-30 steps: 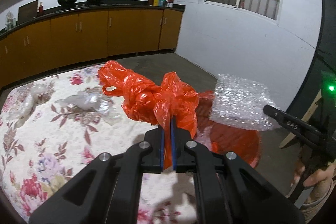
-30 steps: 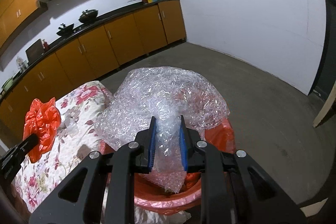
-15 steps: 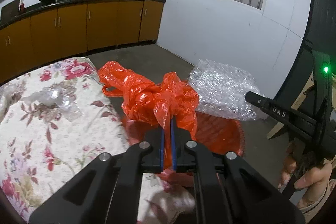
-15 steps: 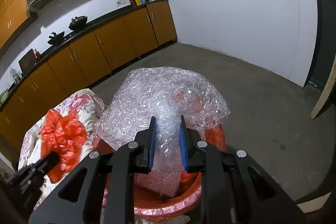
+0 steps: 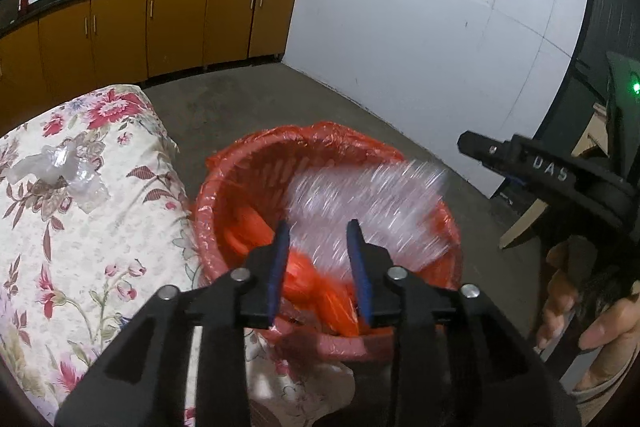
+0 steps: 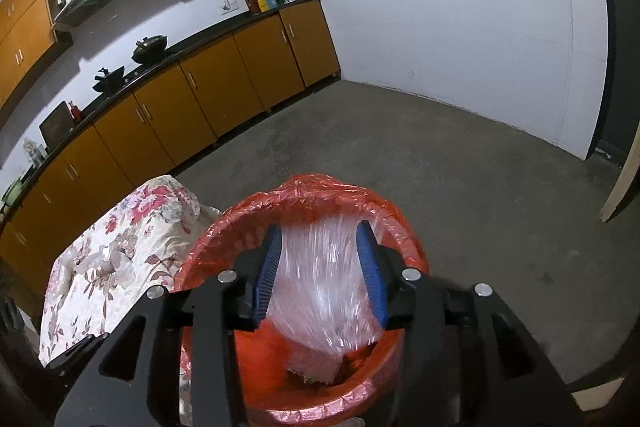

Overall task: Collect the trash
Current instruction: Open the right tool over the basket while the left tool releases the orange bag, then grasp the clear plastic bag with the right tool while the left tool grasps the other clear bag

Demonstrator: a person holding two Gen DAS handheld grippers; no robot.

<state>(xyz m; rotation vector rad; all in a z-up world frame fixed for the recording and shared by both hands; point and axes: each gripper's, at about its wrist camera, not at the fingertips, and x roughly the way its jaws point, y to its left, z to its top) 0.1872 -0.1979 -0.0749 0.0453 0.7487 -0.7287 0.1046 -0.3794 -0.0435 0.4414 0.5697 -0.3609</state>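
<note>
A round bin lined with a red bag (image 5: 248, 163) (image 6: 304, 195) stands on the floor beside the flowered table. My left gripper (image 5: 319, 231) is open above it; the red plastic bag (image 5: 320, 291) lies blurred inside the bin below. My right gripper (image 6: 320, 231) is open over the bin; the bubble wrap (image 6: 320, 279) (image 5: 368, 203) is blurred, dropping between its fingers into the bin. The right gripper also shows in the left wrist view (image 5: 472, 143).
A crumpled clear plastic scrap (image 5: 60, 167) (image 6: 104, 259) lies on the flowered tablecloth (image 5: 80, 251) left of the bin. Orange cabinets (image 6: 200, 87) with a counter line the far wall. Bare concrete floor (image 6: 480, 167) spreads to the right.
Both grippers have opened over the bin. The red bag has dropped from my left gripper and the bubble wrap from my right; both are falling into the bin.
</note>
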